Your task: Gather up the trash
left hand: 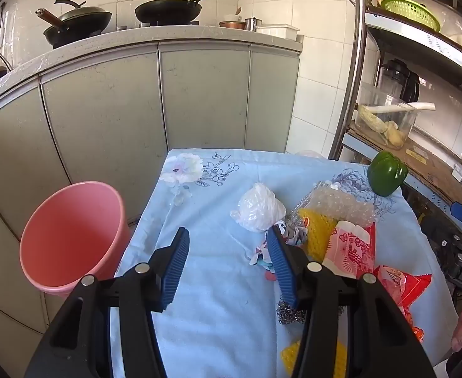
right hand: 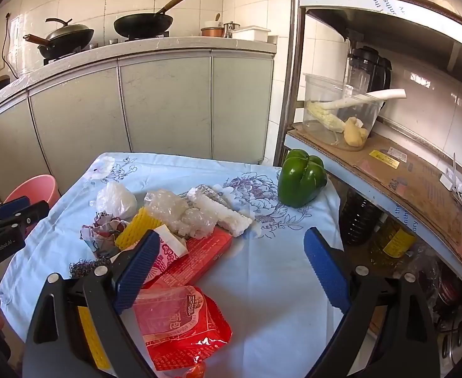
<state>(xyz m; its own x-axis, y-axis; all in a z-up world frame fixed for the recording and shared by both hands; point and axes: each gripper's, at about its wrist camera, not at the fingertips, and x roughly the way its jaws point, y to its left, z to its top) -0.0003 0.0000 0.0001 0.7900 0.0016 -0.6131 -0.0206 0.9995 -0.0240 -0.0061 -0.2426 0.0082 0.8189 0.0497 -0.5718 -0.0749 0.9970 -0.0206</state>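
Note:
A pile of trash lies on the table's blue floral cloth (left hand: 218, 308): a white plastic bag (left hand: 259, 208), bubble wrap (left hand: 338, 204), a yellow foam net (left hand: 317, 236), a crumpled printed paper (left hand: 261, 252), a red-and-white packet (left hand: 349, 249) and a red wrapper (right hand: 180, 324). A pink bucket (left hand: 70, 236) stands on the floor left of the table. My left gripper (left hand: 228, 236) is open over bare cloth, with its right finger beside the crumpled paper. My right gripper (right hand: 232, 236) is wide open above the red wrapper and holds nothing.
A green pepper (right hand: 300, 178) sits at the table's far right corner. A steel scourer (right hand: 86, 266) lies near the pile. Metal shelves (right hand: 388, 170) with a clear tub and bottles stand close on the right. Grey cabinets (left hand: 168, 100) with pans on top are behind.

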